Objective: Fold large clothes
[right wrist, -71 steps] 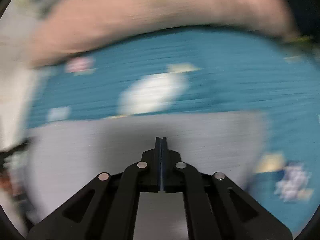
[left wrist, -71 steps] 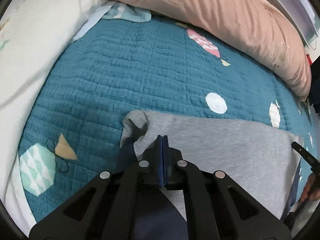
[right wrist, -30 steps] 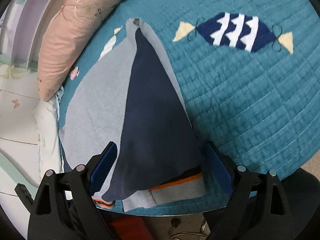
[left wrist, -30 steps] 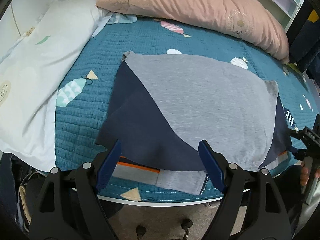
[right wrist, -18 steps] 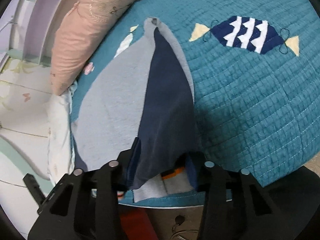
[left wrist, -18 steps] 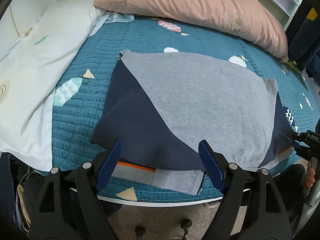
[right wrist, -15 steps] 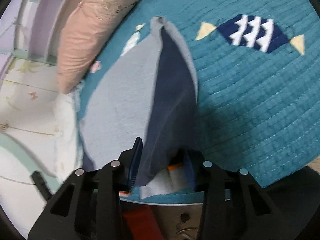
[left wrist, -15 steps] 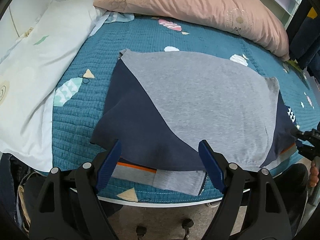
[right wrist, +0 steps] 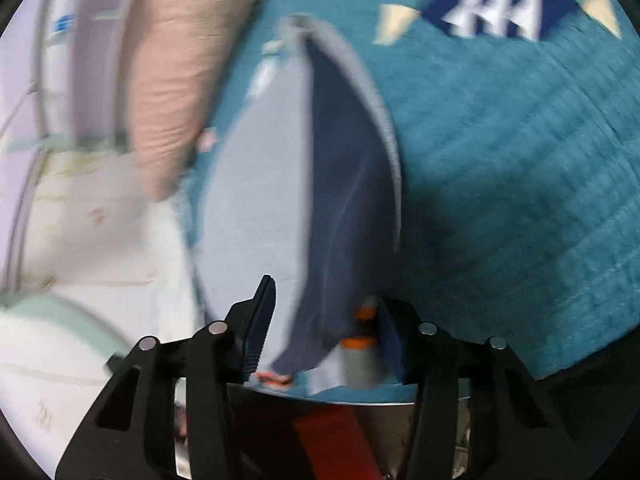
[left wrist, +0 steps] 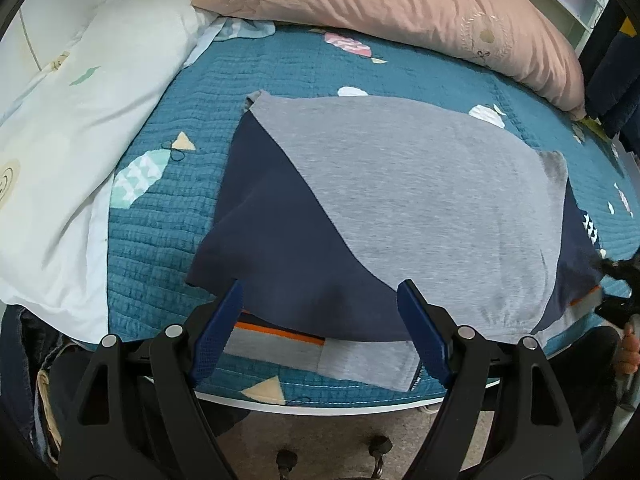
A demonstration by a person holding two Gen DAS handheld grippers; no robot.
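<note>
A large grey and navy garment (left wrist: 400, 184) with an orange stripe lies folded on the teal quilt (left wrist: 168, 232), and its near hem hangs over the bed's edge. My left gripper (left wrist: 320, 328) hovers open above that near hem with nothing between its blue pads. My right gripper (right wrist: 324, 332) is at the garment's right corner. The bunched navy and grey cloth (right wrist: 336, 200) fills the gap from pad to pad while the jaws are opening slightly. The right wrist view is blurred. In the left wrist view the right gripper (left wrist: 618, 280) shows at the far right edge.
A long pink bolster (left wrist: 400, 4) lies along the back of the bed, and a white pillow (left wrist: 72, 120) lies on the left. The bed's front edge and the floor (left wrist: 320, 440) are below my left gripper. A person's hand (left wrist: 628, 352) is at the right.
My right gripper closed from wide open around the garment's right corner and tilted, and the navy fold now rises between its jaws. The left gripper stayed open and still.
</note>
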